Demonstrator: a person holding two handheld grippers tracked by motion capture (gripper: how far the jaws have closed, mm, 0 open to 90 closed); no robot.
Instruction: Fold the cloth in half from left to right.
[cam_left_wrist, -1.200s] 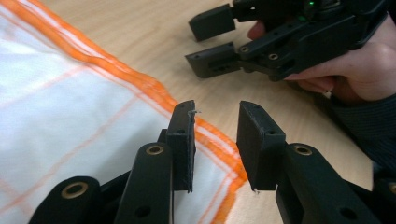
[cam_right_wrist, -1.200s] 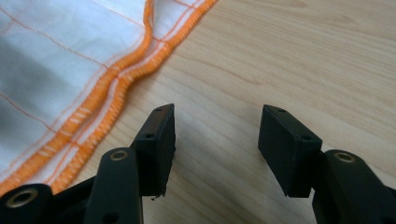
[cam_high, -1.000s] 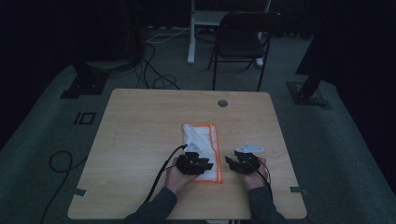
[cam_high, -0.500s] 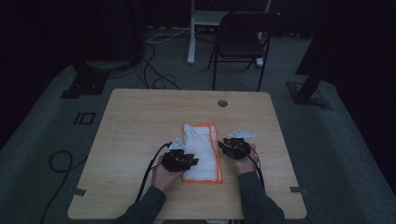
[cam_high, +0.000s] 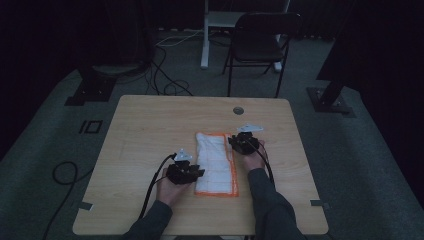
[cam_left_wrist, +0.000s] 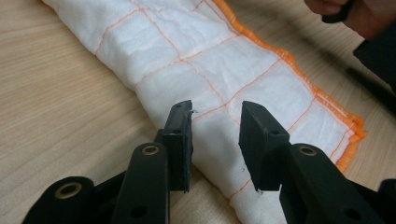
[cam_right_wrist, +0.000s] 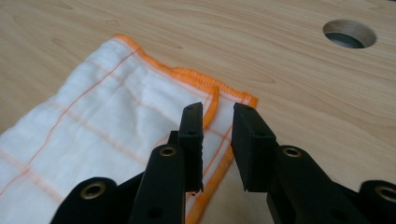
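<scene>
High view, surroundings: a pale wooden surface stands in a dim room, a round cable hole near its far edge; a dark folding chair stands beyond it, and black cables lie on the grey floor.
High view, cloth: a folded white cloth with orange edging lies flat on the near middle of the surface, long side running away from the person, nothing lying on it.
High view, hands: the left hand-held gripper sits just beside the cloth's near left edge; the right hand-held gripper sits at its far right corner.
Left gripper view: the black jaws stand apart, having just opened a little further, low over the cloth's folded edge, nothing pinched between them; bare wood shows to the left, and the other hand appears at the top right.
Right gripper view: the jaws have just been closing, and a narrow gap remains between them; the cloth's orange-stitched corner lies just under and ahead of the tips, but whether they touch it cannot be told. The cable hole lies well beyond, at the upper right.
</scene>
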